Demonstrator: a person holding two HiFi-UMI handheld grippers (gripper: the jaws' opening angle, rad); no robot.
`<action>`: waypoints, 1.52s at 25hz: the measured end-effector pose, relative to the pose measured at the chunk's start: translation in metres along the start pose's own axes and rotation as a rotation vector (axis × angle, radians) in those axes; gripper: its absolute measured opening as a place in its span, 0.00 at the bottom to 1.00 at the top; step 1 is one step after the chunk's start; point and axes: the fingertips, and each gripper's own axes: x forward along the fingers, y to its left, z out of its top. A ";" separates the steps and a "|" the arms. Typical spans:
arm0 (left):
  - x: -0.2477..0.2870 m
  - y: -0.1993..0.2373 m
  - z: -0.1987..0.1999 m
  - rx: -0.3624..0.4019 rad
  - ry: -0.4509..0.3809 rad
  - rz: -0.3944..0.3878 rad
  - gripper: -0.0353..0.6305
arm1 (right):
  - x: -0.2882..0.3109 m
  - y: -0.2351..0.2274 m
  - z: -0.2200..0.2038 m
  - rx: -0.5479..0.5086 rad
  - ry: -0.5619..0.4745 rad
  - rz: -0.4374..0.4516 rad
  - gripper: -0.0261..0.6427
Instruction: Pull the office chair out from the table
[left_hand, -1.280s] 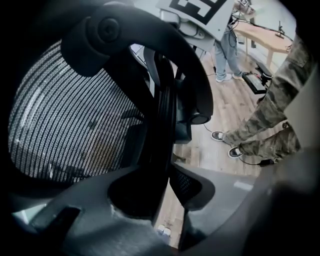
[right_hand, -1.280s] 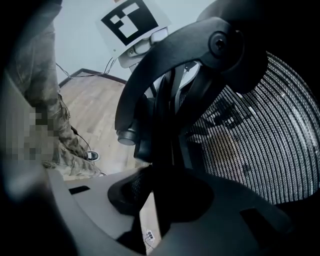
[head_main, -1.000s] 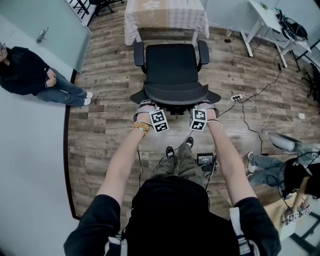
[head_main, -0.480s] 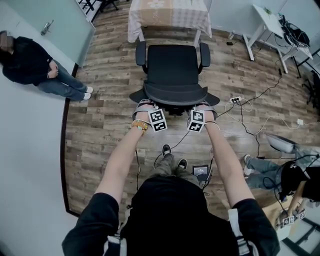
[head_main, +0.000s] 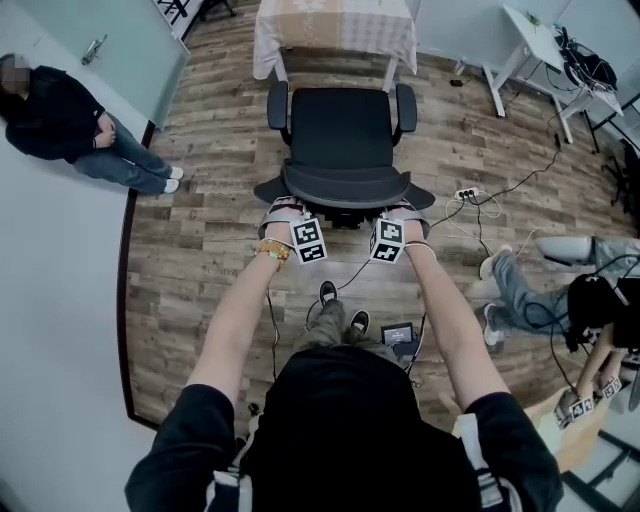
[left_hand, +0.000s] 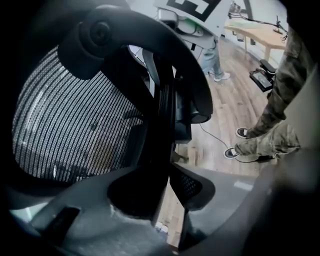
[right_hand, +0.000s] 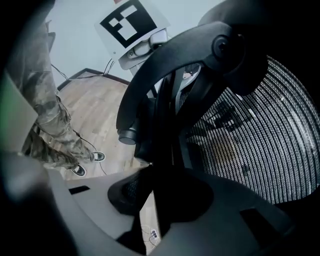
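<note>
A black office chair (head_main: 340, 125) stands on the wooden floor, its seat facing a table (head_main: 335, 28) with a checked cloth. I stand behind its curved backrest (head_main: 345, 188). My left gripper (head_main: 286, 210) is shut on the backrest's top rim at the left, and my right gripper (head_main: 404, 212) is shut on it at the right. In the left gripper view the dark backrest frame (left_hand: 160, 150) runs between the grey jaws of the left gripper (left_hand: 167, 200), with mesh (left_hand: 75, 125) beyond. In the right gripper view the right gripper (right_hand: 160, 210) clamps the same frame (right_hand: 165, 160).
A person (head_main: 70, 125) sits on the floor at the left by a glass door. Another person (head_main: 560, 300) sits at the right. Cables and a power strip (head_main: 467, 195) lie right of the chair. A white desk (head_main: 530, 40) stands at the back right. A small device (head_main: 400, 335) lies by my feet.
The chair has rolled a little away from the table towards me, with both grippers still on its backrest. My feet have shifted back. The person at the right has moved their legs.
</note>
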 end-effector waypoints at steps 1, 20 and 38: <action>-0.001 -0.001 0.001 0.003 -0.004 0.004 0.24 | -0.002 0.001 0.000 -0.002 -0.001 -0.001 0.17; -0.013 0.006 0.001 -0.067 -0.057 0.097 0.30 | -0.012 0.005 0.006 0.008 -0.051 0.008 0.25; -0.125 0.019 0.037 -0.447 -0.352 0.310 0.27 | -0.116 -0.019 0.034 0.427 -0.361 -0.202 0.22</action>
